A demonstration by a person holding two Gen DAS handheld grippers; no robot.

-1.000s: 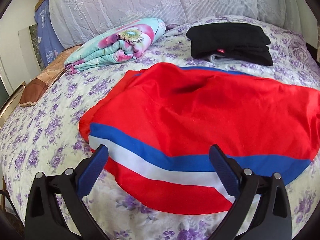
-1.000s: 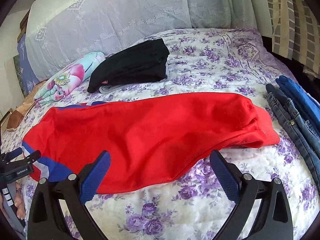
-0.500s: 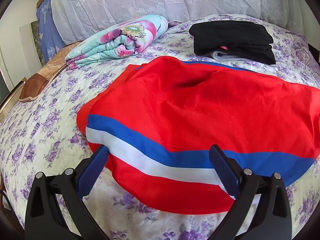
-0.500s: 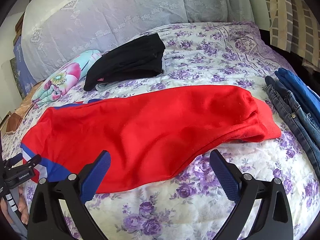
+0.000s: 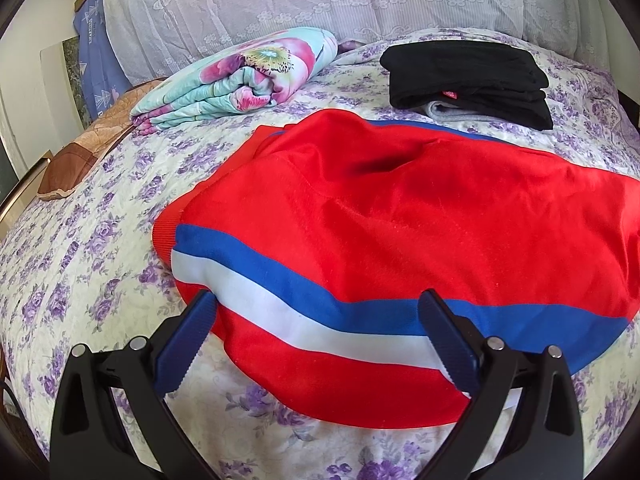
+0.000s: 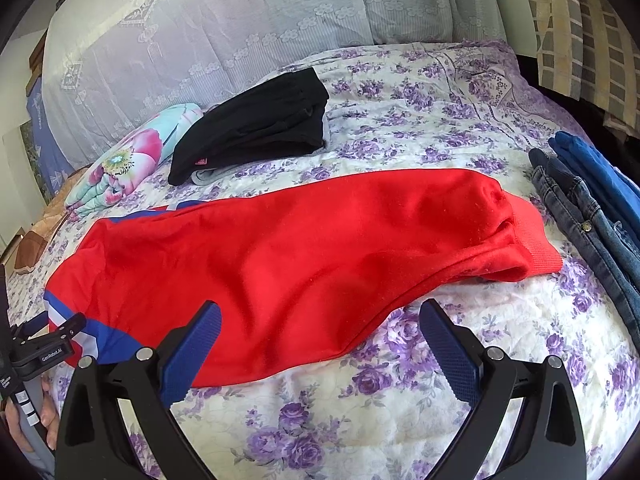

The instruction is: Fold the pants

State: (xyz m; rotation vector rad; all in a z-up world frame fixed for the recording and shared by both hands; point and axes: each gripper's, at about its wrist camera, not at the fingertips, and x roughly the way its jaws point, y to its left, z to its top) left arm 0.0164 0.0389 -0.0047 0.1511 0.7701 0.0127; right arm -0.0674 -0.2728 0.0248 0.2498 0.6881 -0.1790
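The red pants (image 5: 400,216) are lying lengthwise across the floral bedspread (image 5: 80,248), in front of the black folded stack (image 5: 468,72). The left gripper (image 5: 316,332), fingers spread and empty, is hovering over the striped waist end; it should be pinching both layers near the waistband. The right gripper (image 6: 320,340), likewise released, is bracketing the pants' near hem, short of the cuffs.

Red pants (image 5: 420,216) running off the left wrist view's right edge, leg cuffs unseen there, grey garment (image 5: 448,111) mostly buried under the black folded clothes (image 5: 468,72), jeans (image 6: 592,220) cut by the right wrist view's edge, small red label (image 6: 200,162) unreadable
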